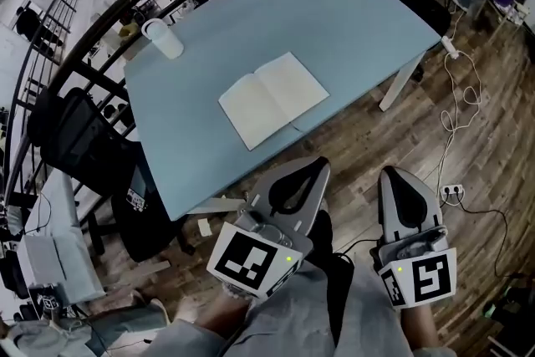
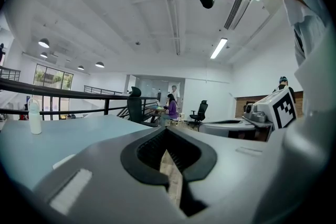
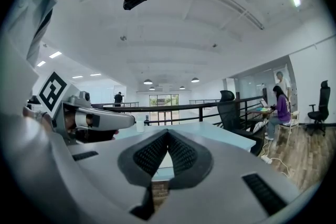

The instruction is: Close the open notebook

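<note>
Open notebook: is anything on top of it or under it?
Nothing lies on the open cream-paged notebook; both pages are bare. It rests flat on the light blue tabletop. Its cover and anything beneath are hidden by the pages.

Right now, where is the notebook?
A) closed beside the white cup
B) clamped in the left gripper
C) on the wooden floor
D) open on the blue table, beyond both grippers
D: the notebook lies open on the table, and the left gripper and right gripper, both shut, are short of its edge.
</note>
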